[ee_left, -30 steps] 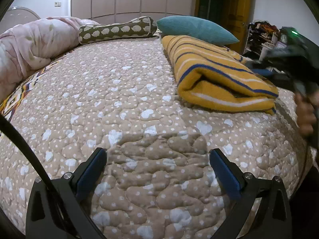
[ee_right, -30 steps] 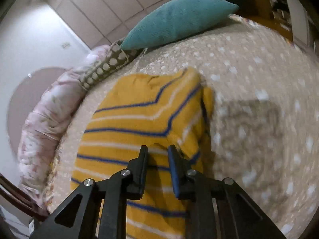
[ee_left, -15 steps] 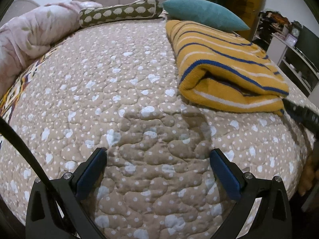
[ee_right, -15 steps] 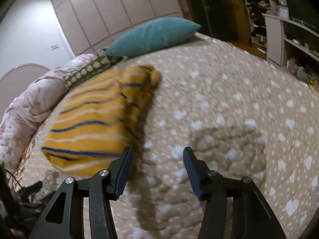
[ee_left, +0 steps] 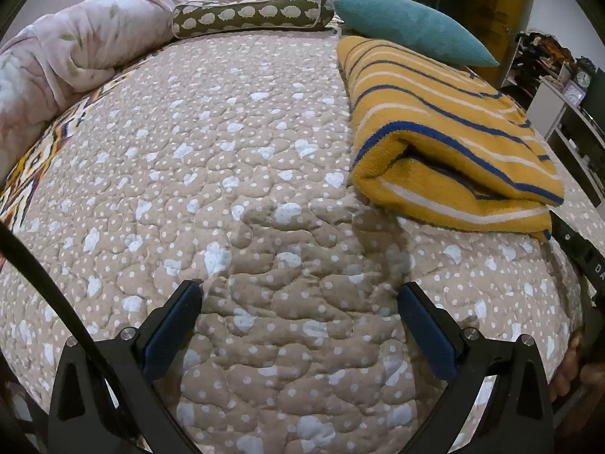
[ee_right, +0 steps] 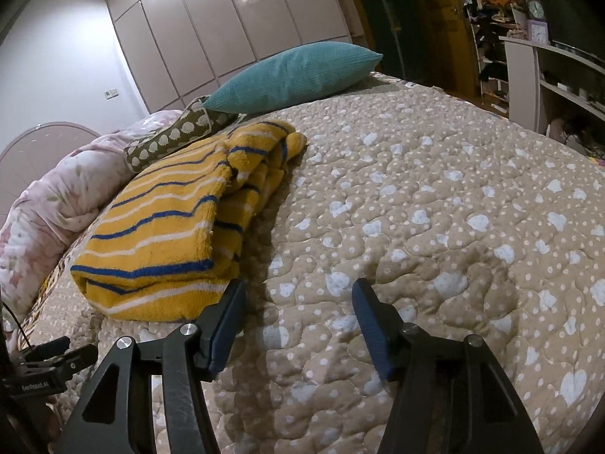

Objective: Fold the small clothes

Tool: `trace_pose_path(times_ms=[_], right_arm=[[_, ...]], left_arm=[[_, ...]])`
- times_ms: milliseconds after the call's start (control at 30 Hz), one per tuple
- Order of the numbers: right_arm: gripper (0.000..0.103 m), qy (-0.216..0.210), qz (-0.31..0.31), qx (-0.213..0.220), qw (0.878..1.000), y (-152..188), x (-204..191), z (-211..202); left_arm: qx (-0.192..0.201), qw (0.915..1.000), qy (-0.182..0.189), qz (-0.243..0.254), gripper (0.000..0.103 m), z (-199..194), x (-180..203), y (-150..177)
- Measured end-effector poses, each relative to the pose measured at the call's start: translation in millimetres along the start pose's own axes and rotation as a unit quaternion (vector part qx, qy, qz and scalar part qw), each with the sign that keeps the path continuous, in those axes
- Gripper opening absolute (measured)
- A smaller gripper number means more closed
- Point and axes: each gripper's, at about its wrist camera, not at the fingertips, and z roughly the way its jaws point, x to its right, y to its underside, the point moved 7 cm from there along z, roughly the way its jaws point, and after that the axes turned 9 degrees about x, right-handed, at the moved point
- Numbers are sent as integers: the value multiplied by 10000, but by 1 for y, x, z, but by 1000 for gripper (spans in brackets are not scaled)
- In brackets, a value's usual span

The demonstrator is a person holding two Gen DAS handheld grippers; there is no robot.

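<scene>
Yellow striped garment (ee_right: 162, 234) folded, laid on bed (ee_right: 435, 208) near pillow (ee_right: 295, 72) | left tongs (ee_left: 300, 302) spread, empty | right tongs (ee_right: 298, 299) opening, nothing between.

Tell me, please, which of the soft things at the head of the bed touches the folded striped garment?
The teal pillow: its lower edge overlaps the yellow striped garment's far end. The sheep-print bolster and pink floral duvet lie off to its left.
</scene>
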Motion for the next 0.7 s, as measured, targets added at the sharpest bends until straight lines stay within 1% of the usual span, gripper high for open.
trace_pose_path(times_ms=[100,200,267,300,333,400,467,533,567,633,667,700], right_arm=[[63,36,-46,23,10000,1,-1,0],[63,111,-141,45,9998,2,-3,0],[63,176,-231,55,9996,3,-5,1],[63,209,-278,59,9994,3,-5,1],[63,241,-321,65,9992,4,-6,1],[63,291,-378,75,9988,4,-6,1],[63,332,-426,77,9985,5,-7,1],[63,374,-467,77,9982,5,-8,1],[63,397,-489,78,9980,5,-8,1],[63,447,-537,79,9975,6,-9,1],[63,467,-556,79,9973,6,-9,1],[63,492,-580,79,9971,6,-9,1]], left_arm=[[105,9999,-52,-110,103,1,-2,-1],[157,9998,-118,-2,103,0,-1,0],[118,9999,-83,-61,103,-6,-4,-1],[176,9997,-85,-154,103,-14,-5,-1],[297,9992,-102,-251,103,-22,-8,-3],[770,9961,-201,-378,103,-51,-15,-9],[1272,9907,-370,-326,103,-83,-20,-18],[1683,9837,-572,-277,103,-110,-24,-26],[2020,9765,-702,-275,103,-132,-27,-33],[2479,9647,-839,-299,103,-163,-32,-45],[2786,9555,-905,-343,103,-184,-33,-51],[2934,9512,-882,-368,103,-195,-35,-59]])
